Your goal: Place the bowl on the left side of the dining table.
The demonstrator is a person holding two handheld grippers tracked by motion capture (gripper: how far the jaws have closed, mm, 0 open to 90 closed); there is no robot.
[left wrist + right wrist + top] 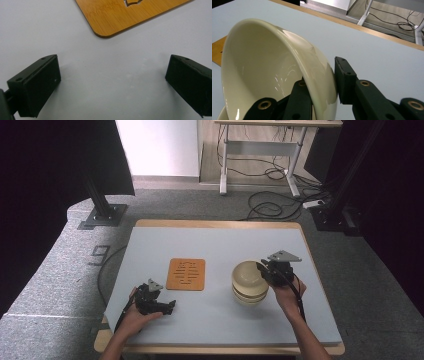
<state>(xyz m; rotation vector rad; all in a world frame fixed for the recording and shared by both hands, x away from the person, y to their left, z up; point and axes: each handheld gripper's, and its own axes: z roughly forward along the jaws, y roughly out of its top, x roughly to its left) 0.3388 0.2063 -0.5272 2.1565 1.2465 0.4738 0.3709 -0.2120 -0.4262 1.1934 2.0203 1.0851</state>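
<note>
- Cream top bowl (248,273) of the stack (250,295) sits right of centre on the table (210,315); our right gripper (263,268) pinches its rim, one jaw inside, one outside.
- Left gripper (170,307) rests near the bamboo trivet (186,273), jaws wide apart, nothing between them.
- Step as we read it: grasp made, lift pending.
- Next: raise straight up to clear the lower bowl, probably carry to the trivet.

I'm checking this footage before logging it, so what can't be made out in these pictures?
- Number of stacked bowls: too small in the high view; cut off by the bottom edge in the right gripper view.
- Bamboo trivet cutout pattern: cut off by the top edge in the left gripper view; too small in the high view.
</note>
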